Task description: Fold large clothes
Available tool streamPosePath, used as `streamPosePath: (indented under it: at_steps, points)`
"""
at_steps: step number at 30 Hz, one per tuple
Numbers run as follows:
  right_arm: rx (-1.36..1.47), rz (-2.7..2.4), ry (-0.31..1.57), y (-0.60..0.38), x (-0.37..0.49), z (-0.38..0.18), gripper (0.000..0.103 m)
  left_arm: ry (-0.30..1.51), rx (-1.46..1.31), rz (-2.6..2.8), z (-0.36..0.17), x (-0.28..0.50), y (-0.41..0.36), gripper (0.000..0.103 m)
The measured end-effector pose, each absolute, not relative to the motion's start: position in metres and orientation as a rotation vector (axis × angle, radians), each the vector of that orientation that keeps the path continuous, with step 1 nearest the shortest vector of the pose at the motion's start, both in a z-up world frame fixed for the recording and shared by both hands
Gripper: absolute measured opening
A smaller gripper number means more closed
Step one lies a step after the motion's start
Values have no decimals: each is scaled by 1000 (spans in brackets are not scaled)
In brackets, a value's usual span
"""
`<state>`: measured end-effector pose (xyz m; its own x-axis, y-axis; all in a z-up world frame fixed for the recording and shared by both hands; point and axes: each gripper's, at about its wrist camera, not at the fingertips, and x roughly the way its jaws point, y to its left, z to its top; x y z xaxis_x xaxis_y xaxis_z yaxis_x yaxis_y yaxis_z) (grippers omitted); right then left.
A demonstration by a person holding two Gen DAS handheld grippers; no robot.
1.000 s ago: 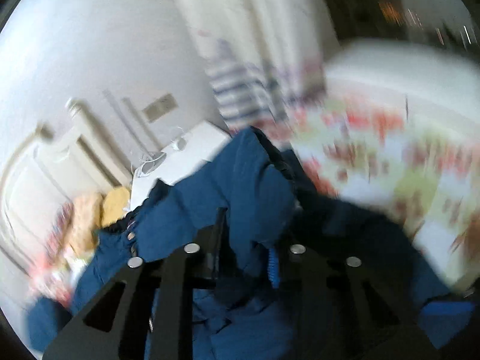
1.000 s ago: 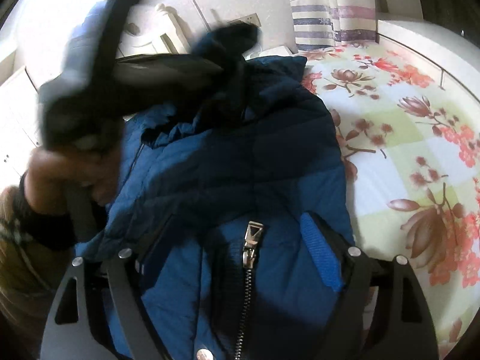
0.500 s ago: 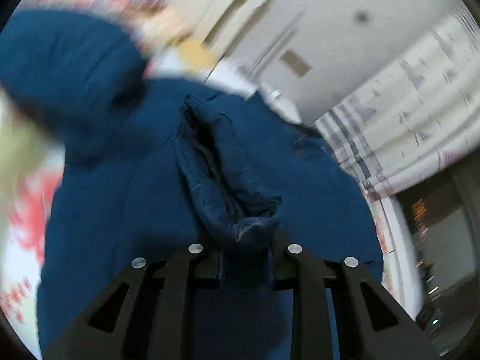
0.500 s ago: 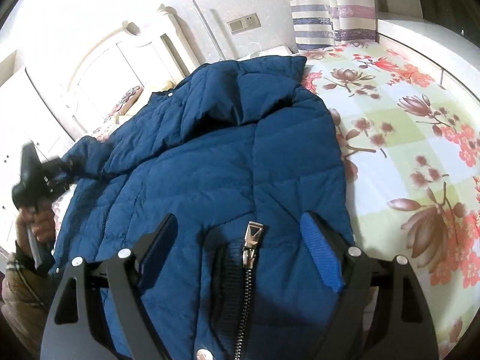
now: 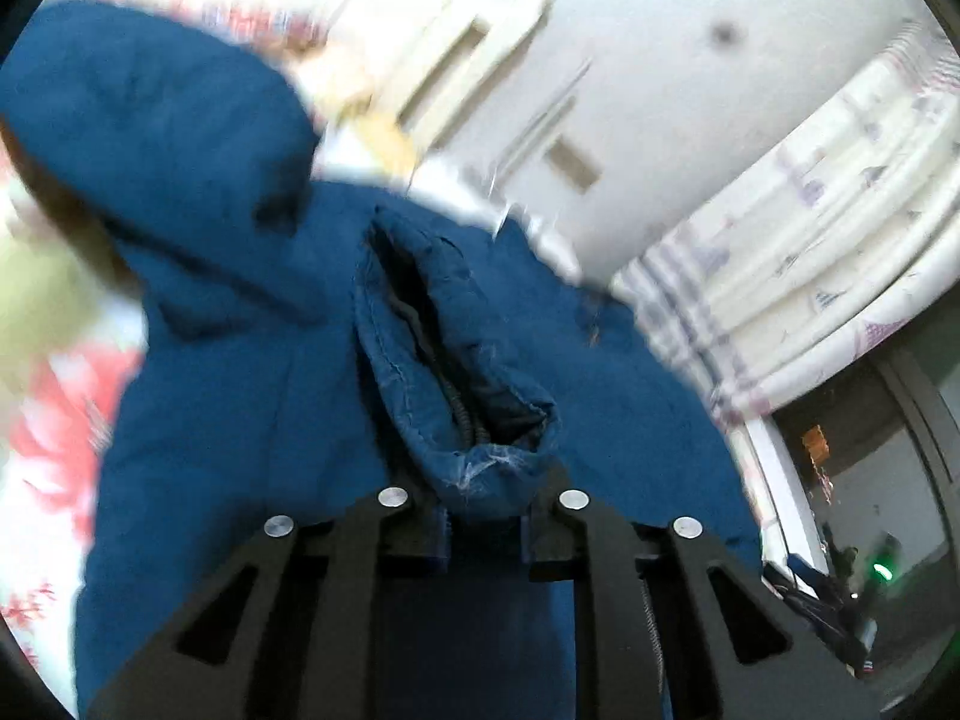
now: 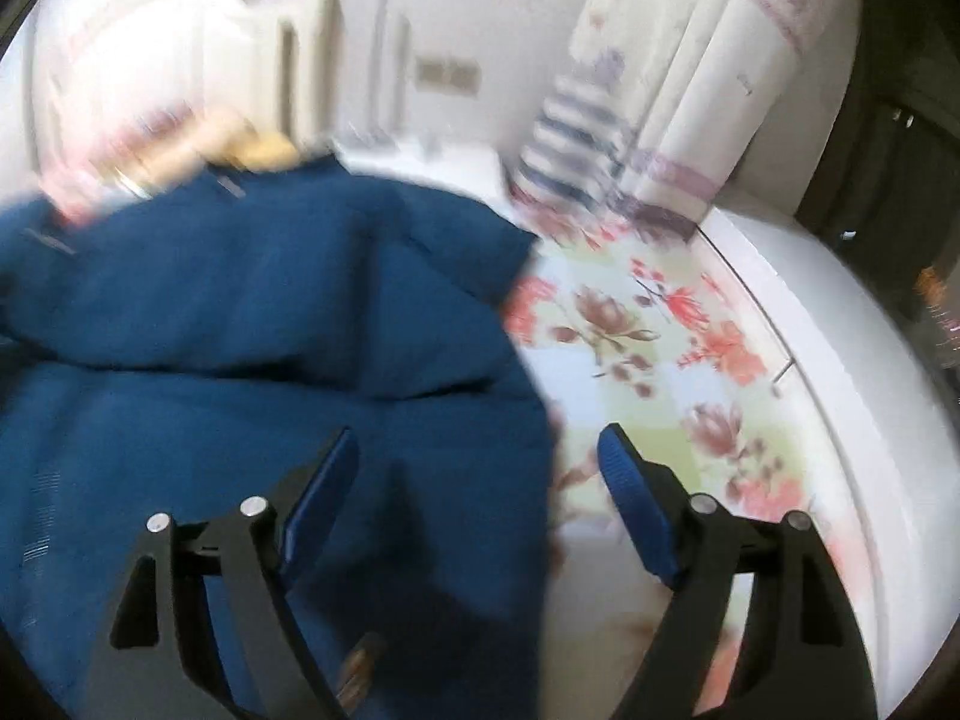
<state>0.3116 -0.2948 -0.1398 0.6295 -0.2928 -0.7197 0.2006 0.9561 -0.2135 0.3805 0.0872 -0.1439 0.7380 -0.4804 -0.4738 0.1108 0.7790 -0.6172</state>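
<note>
Frankly, much of what I get from both wrist cameras is smeared. On my left gripper [image 5: 485, 525] the jaws are pinched together on a bunched fold of the blue jacket [image 5: 252, 360], a stitched edge with a zipper track running down its middle; the fingertips themselves are buried under that fold, so I only see the black finger bases. Beyond it the jacket spreads out over the floral bedsheet [image 5: 54, 420], which shows only as a red and pale blur at the left edge. Whether the rounded blue mass at upper left is a hood or a sleeve I cannot make out.

My right gripper [image 6: 477, 459] is spread wide and holds nothing, its blue pads [image 6: 636, 516] well apart. The left finger sits over the jacket, the right one over the sheet, with the jacket's edge running between them. A small metal piece near the bottom of that view is too blurred to identify. Behind the bed I see a headboard [image 6: 198, 54], a wall switch plate [image 6: 449, 75] and a striped curtain [image 6: 690, 78], all streaked.
</note>
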Motion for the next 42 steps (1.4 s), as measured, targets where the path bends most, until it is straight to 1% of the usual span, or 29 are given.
streamPosePath:
  at_steps: [2,3,5,7,8,10,13,14,15,17,18,20,21,23,24,27,30,32,33,35,36,39,41,42]
  points:
    - [-105,-310,931,-307,342,-155,72,592,-648,-344,-136,370,102,14]
    - [-89,-308,926,-309,347,-156,72,583,-665,-332,-136,369,107,14]
    - [-79,-320,905,-312,352,-157,73,639,-681,-334,-147,376,114,15]
    - [-72,-347,857,-313,351,-162,76,752,-702,-311,-164,388,113,15]
    - [-62,-354,845,-314,350,-164,76,771,-716,-308,-168,392,113,15]
    - [-16,-391,810,-323,345,-160,76,749,-722,-306,-163,391,114,15]
    - [120,-370,806,-342,340,-161,80,630,-711,-263,-147,373,119,17]
    - [142,-370,807,-346,339,-161,82,566,-697,-262,-140,365,119,20]
    - [157,-374,802,-348,338,-161,83,531,-684,-251,-135,359,119,25]
    - [150,-383,801,-347,338,-161,83,455,-638,-239,-123,346,113,27]
    - [151,-389,806,-347,338,-162,83,428,-611,-221,-118,341,109,31]
    - [183,-392,828,-351,339,-165,83,423,-557,-145,-113,339,107,69]
    - [198,-387,835,-353,338,-166,85,440,-555,-128,-115,340,108,98]
    - [212,-385,842,-356,339,-168,86,450,-620,-60,-120,342,124,98]
    - [205,-389,844,-355,340,-168,86,417,-650,-23,-120,337,134,98]
    - [192,-395,844,-352,339,-167,86,398,-654,-39,-117,330,146,96]
    - [239,-405,843,-349,322,-160,86,410,-518,-104,-98,328,122,96]
    - [284,-417,755,-344,299,-143,84,421,-388,-130,-82,327,101,96]
    - [278,-413,712,-341,291,-135,84,432,-335,-127,-78,328,92,98]
    - [224,-373,657,-323,288,-119,83,510,-192,-111,-74,343,66,99]
    - [202,-337,651,-315,292,-115,80,546,-156,-107,-77,352,58,99]
    - [92,-195,646,-281,311,-110,78,687,-95,-137,-108,380,38,99]
    - [49,-138,685,-268,327,-120,78,772,-52,-114,-136,395,32,99]
    - [51,-98,771,-266,343,-134,78,839,-30,-108,-150,402,31,99]
